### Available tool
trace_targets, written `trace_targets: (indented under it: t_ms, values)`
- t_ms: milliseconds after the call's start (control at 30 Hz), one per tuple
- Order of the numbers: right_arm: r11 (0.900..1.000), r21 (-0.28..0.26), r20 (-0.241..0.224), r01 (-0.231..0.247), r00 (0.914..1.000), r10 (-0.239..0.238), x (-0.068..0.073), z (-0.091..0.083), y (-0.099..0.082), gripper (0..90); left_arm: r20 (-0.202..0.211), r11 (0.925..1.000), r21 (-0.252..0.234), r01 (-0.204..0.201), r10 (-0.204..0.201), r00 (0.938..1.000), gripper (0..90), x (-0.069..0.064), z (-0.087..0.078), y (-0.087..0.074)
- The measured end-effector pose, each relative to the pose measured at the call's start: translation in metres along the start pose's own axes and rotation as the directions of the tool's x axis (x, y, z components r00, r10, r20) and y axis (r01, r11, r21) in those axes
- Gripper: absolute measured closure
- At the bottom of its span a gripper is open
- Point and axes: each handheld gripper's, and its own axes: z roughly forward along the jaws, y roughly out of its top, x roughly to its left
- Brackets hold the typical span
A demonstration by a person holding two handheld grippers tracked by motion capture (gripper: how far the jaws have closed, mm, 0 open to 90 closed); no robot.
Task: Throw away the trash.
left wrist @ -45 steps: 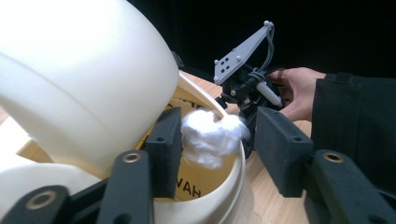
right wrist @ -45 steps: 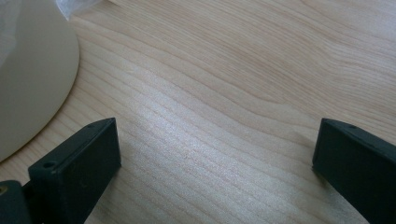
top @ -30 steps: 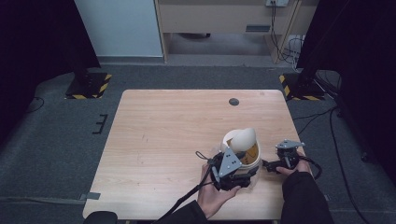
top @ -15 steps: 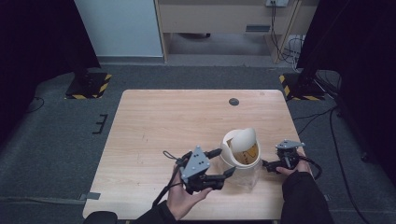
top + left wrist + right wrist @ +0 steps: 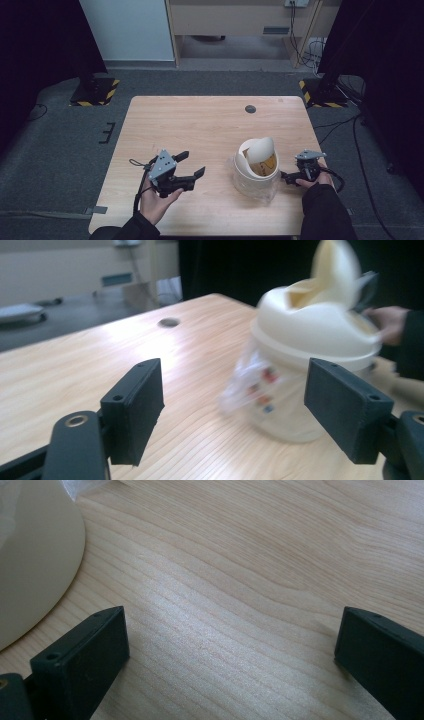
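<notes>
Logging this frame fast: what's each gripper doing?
Left gripper: open, holding nothing, left of the bin.
Right gripper: open, empty, over the table.

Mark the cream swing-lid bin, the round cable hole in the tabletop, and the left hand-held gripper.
cream swing-lid bin (image 5: 256, 170): high view, on its domed top rim.
round cable hole (image 5: 250, 109): high view, on its dark centre.
left hand-held gripper (image 5: 192, 165): high view, midway between its open fingertips.
</notes>
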Motion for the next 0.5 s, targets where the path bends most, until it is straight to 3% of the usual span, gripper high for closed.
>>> trace_targets:
  t_ms: [233,500]
  values:
    - [1.0000,0.000,0.000,0.000,1.0000,0.000,0.000,0.000,0.000,1.1,-0.058,0.9967,0.077,0.025,-0.020,0.9981,19.2,0.031,0.003,-0.024]
    - [1.0000,0.000,-0.001,0.002,1.0000,-0.002,0.000,0.000,0.000,0.8,-0.119,0.9818,0.184,0.046,-0.024,0.9926,17.0,0.064,0.005,-0.050]
